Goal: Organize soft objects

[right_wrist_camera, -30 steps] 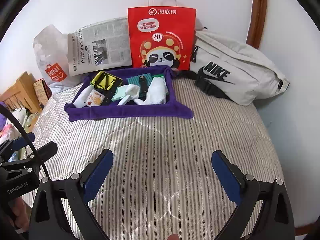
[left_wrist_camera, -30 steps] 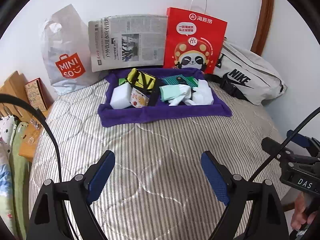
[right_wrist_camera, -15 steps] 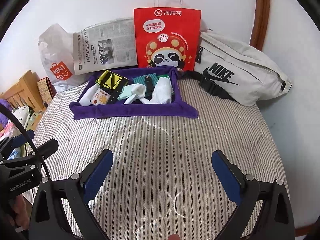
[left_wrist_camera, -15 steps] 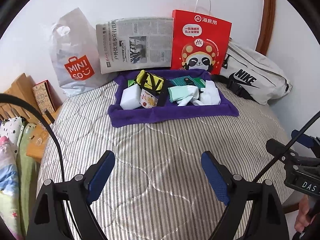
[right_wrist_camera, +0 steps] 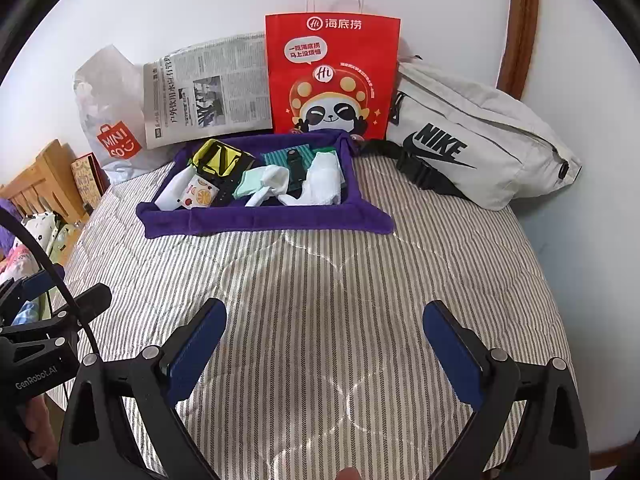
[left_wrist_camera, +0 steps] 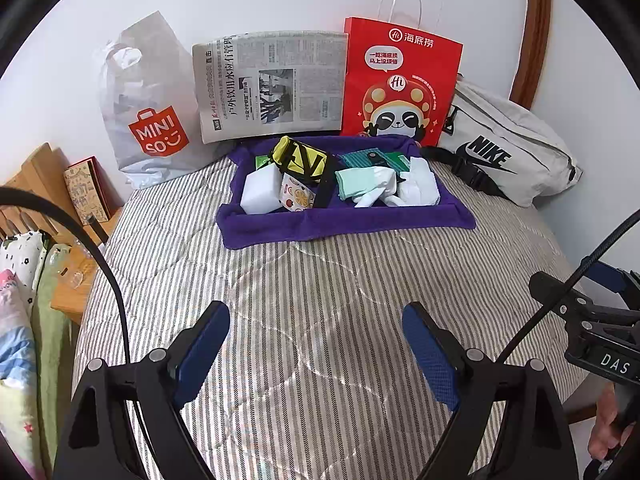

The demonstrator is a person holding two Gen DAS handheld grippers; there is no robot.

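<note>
Soft objects: all piled in the purple fabric tray (left_wrist_camera: 340,222) at the far end of the striped quilt (left_wrist_camera: 320,300), up against the wall. Contents: white socks (left_wrist_camera: 418,188), mint sock (left_wrist_camera: 352,184), white sponge block (left_wrist_camera: 260,192), fruit-print packet (left_wrist_camera: 296,196), yellow/black pouch (left_wrist_camera: 300,156), green cloth w/ black clip (left_wrist_camera: 372,159).

Left gripper (left_wrist_camera: 316,344) and right gripper (right_wrist_camera: 324,344): both jaws wide, nothing between them, both hanging over bare quilt well short of the tray.

Risks, my read:
- Items overlap (mint sock tangled w/ white ones), so a pinch prob drags two out at once.
- Tray walls are floppy cloth; a low approach could snag the near rim and pull the whole tray.
- Black pouch strap lies across the middle, could hook a finger.
- Quilt is soft, so pressing down to grab a thin sock may pinch bedding too.

Around: MINISO plastic bag (left_wrist_camera: 148,120), newspaper (left_wrist_camera: 272,84), red Haidilao paper bag (left_wrist_camera: 400,80), white Nike waist bag (left_wrist_camera: 508,148) all lean on the wall behind or beside the tray; red bag touches its back edge, prob tips if bumped. Path to the tray front is clear. Wooden bed frame (left_wrist_camera: 36,184) and a book (left_wrist_camera: 86,192) at left, out of the way.
</note>
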